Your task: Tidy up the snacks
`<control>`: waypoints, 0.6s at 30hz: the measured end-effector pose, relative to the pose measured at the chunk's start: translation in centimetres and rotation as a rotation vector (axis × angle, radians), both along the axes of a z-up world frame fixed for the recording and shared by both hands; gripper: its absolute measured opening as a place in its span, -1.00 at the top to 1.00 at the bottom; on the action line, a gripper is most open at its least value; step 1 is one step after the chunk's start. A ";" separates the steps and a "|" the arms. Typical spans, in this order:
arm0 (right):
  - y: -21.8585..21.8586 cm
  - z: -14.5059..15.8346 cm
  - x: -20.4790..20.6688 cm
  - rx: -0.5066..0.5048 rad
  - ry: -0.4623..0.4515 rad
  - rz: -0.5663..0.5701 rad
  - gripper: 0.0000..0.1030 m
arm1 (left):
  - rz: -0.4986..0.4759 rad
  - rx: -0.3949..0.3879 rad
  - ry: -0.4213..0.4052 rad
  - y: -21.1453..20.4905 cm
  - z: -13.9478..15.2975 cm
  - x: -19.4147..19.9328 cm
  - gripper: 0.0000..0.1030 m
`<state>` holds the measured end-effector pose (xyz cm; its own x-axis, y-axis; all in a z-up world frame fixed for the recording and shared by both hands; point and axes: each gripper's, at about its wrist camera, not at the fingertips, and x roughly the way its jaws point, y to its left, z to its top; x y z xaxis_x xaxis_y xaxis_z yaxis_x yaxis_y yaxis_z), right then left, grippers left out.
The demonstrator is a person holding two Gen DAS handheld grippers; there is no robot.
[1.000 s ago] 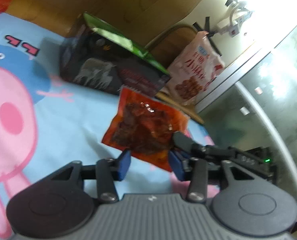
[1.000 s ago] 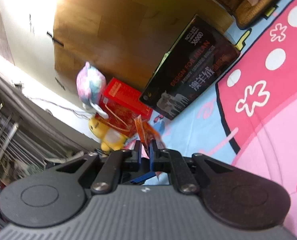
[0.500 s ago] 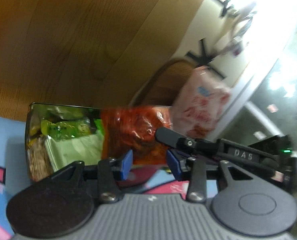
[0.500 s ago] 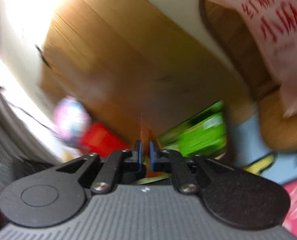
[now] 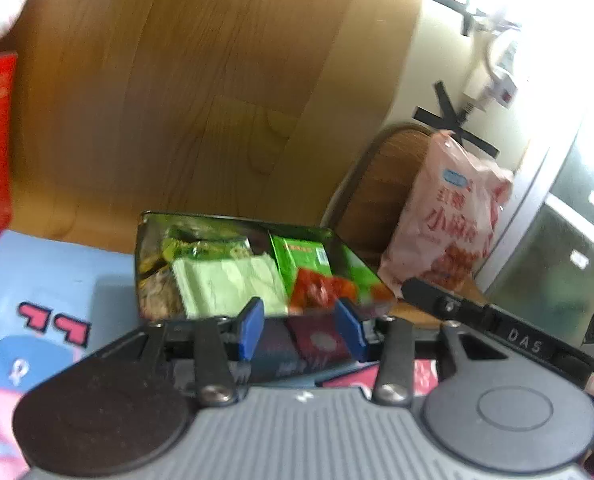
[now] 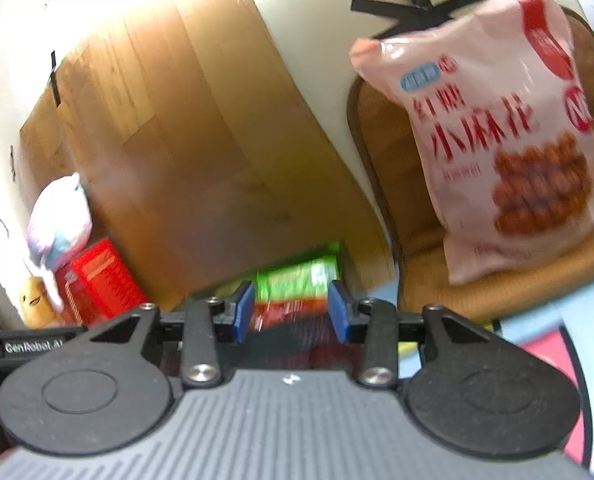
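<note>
Hovering open-jawed, both tools [image 5: 300,328] [image 6: 291,312] face the seemingly snack-filled box [image 5: 233,276].

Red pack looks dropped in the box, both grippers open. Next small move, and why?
Probably swing the right gripper toward the pink snack bag on the chair: the red pack lies inside the box, and that bag sits outside it.

Red snack packet [image 5: 321,286] now in box [image 5: 233,220], right hand-held gripper [image 6: 292,312] empty.

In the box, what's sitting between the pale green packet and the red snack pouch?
A bright green carton stands between the pale green packet and the red snack pouch, seen in the left wrist view.
</note>
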<state>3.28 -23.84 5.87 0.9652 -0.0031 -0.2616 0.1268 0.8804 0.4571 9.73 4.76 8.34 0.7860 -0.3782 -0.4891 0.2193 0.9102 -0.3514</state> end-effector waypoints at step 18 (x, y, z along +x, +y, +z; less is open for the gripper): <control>7.4 -4.0 -8.1 0.033 0.174 0.068 0.02 | 0.122 0.319 0.132 -2.6 -5.9 -11.1 0.04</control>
